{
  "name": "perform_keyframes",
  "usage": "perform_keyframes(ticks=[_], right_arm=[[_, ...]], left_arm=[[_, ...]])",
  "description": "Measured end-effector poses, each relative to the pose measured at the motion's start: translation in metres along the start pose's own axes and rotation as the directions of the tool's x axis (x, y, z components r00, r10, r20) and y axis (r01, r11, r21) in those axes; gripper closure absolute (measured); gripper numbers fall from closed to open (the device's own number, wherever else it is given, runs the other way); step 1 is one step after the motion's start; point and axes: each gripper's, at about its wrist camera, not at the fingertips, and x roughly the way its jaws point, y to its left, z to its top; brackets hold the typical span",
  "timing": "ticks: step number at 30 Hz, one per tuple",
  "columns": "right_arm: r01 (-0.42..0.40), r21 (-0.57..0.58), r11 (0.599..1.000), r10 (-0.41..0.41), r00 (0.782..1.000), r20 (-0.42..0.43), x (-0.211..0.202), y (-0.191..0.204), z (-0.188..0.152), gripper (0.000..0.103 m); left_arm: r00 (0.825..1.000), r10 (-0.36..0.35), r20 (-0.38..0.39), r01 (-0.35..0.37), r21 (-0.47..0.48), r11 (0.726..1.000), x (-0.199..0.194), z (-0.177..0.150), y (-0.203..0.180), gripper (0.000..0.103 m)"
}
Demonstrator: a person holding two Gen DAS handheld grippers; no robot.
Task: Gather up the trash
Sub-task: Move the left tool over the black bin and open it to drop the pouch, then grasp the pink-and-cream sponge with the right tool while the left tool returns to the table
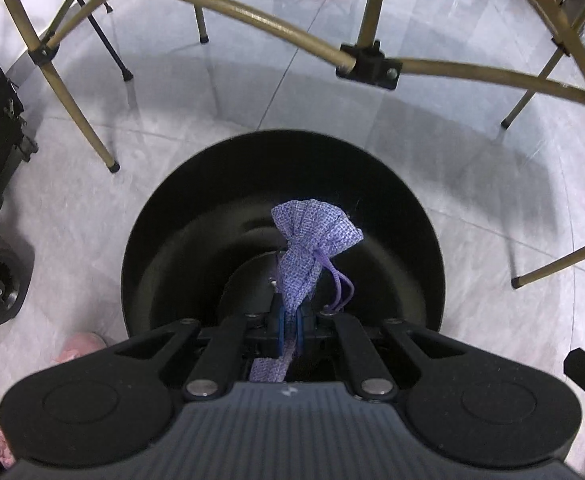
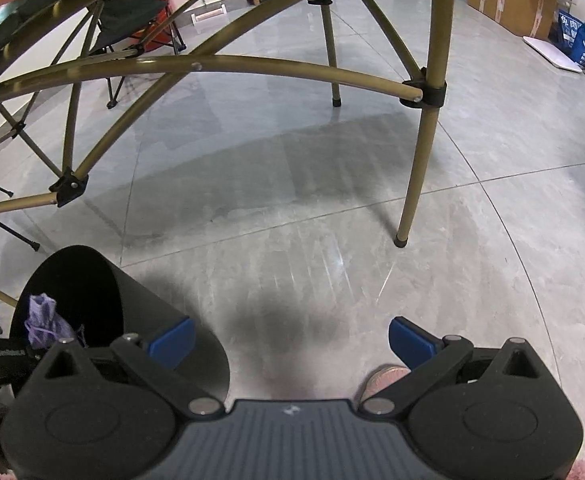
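Left wrist view: looks straight down into the black bin [image 1: 282, 232], showing its dark interior and round base, which the right wrist view does not reveal. The left gripper [image 1: 290, 332] is closed tight on a purple woven pouch [image 1: 312, 240] at centre frame; the pouch's gathered top and drawstring loops (lower right of the pouch) hang over the bin's mouth, and a strip of cloth passes back between the blue pads. Right wrist view: the bin [image 2: 132, 304] appears from the side at lower left, standing on the grey tiled floor [image 2: 332, 200] beside brass-coloured folding legs [image 2: 420, 160], with the pouch [image 2: 44, 324] at its opening. The right gripper [image 2: 292, 340] is spread wide, holding nothing, above bare floor.
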Motion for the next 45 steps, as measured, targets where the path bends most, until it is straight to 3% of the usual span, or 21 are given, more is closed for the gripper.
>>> perform_keyframes(ticks=[5, 7, 8, 9, 11, 32, 40, 45], right_arm=[[-0.006, -0.002, 1.0, 0.006, 1.0, 0.001, -0.001, 0.001, 0.0, 0.0], [-0.006, -0.001, 1.0, 0.006, 1.0, 0.002, -0.001, 0.001, 0.0, 0.0], [-0.006, -0.001, 1.0, 0.006, 1.0, 0.001, -0.001, 0.001, 0.0, 0.0], [-0.007, -0.001, 1.0, 0.007, 1.0, 0.001, -0.001, 0.001, 0.0, 0.0], [-0.007, -0.002, 1.0, 0.007, 1.0, 0.001, -0.001, 0.001, 0.0, 0.0], [-0.018, -0.025, 1.0, 0.019, 1.0, 0.018, -0.008, 0.007, -0.001, 0.0], [-0.035, -0.042, 0.999, 0.04, 0.993, 0.11, -0.035, 0.011, 0.006, 0.0], [-0.054, -0.094, 0.994, 0.074, 0.973, 0.219, -0.061, 0.02, 0.012, 0.0]], left_arm=[[1.0, 0.006, -0.028, -0.006, -0.005, 1.0, 0.004, -0.001, 0.002, 0.095], [0.999, 0.013, -0.036, -0.013, 0.001, 1.0, 0.005, -0.001, 0.002, 0.084], [0.999, 0.012, -0.04, -0.012, 0.001, 1.0, 0.005, -0.001, 0.001, 0.061], [0.999, 0.014, -0.043, -0.014, 0.001, 1.0, 0.005, -0.002, 0.001, 0.03], [0.999, 0.027, -0.039, -0.027, 0.004, 1.0, 0.003, -0.002, 0.0, 0.0], [0.999, 0.027, -0.028, -0.027, 0.015, 1.0, -0.01, -0.008, 0.003, 0.0], [0.996, 0.0, 0.093, 0.0, 0.006, 1.0, -0.043, -0.005, 0.009, 0.0], [0.976, -0.008, 0.216, 0.007, 0.005, 1.0, -0.076, 0.0, 0.016, 0.0]])
